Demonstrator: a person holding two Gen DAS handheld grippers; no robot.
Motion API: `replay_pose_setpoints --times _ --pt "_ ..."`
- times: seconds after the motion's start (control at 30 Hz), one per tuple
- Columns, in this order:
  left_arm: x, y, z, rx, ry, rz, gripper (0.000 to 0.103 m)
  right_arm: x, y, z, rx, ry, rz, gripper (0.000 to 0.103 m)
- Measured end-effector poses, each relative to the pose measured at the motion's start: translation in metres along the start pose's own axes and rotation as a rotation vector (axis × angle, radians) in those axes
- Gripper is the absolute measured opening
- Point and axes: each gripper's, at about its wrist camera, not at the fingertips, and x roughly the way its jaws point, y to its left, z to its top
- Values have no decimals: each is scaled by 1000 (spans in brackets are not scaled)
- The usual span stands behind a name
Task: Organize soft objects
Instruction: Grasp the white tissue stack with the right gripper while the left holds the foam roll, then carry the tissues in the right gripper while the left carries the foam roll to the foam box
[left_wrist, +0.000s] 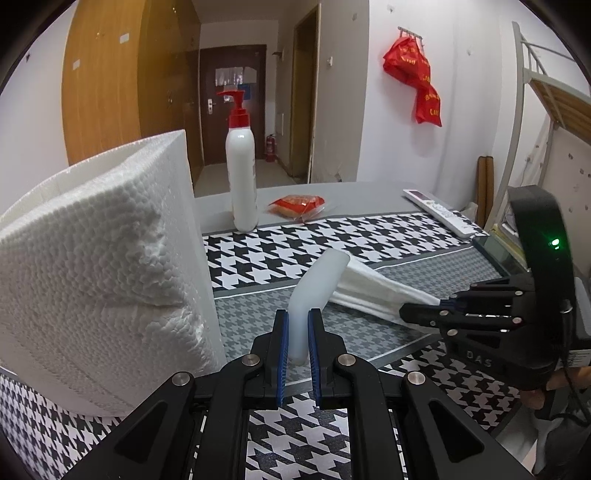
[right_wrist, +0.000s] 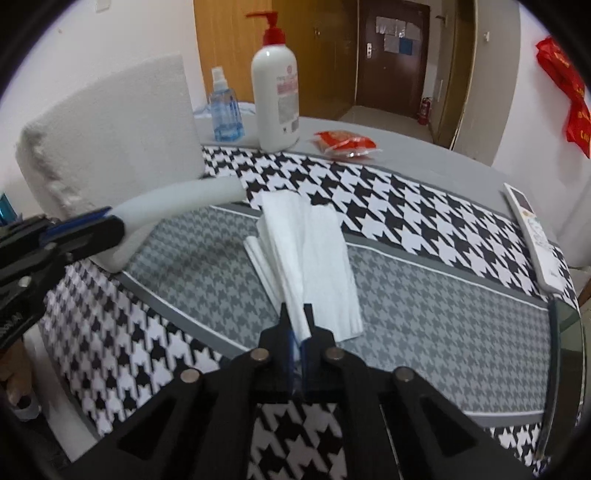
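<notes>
A bent white foam tube (left_wrist: 317, 280) is clamped at its lower end between the blue pads of my left gripper (left_wrist: 298, 314), which is shut on it. Its free end arches over a folded white tissue stack (left_wrist: 369, 291) on the houndstooth cloth. In the right wrist view my right gripper (right_wrist: 297, 314) is shut on the near edge of the tissue stack (right_wrist: 310, 251), which fans out away from the jaws. The foam tube (right_wrist: 177, 206) and left gripper (right_wrist: 107, 221) come in from the left there. The right gripper (left_wrist: 404, 312) shows at the right of the left wrist view.
A white styrofoam box (left_wrist: 99, 258) stands close on the left. At the back of the table are a white pump bottle (right_wrist: 277, 99), a blue spray bottle (right_wrist: 225, 110) and a red snack packet (right_wrist: 345, 144). A white remote (right_wrist: 535, 236) lies near the right edge.
</notes>
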Motion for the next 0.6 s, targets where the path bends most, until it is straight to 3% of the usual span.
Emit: replay_pose_setpoints --times 0.6 --pt "-29 -5 5 9 -67 -3 11 -72 -1 -10 109 -155 -43 5"
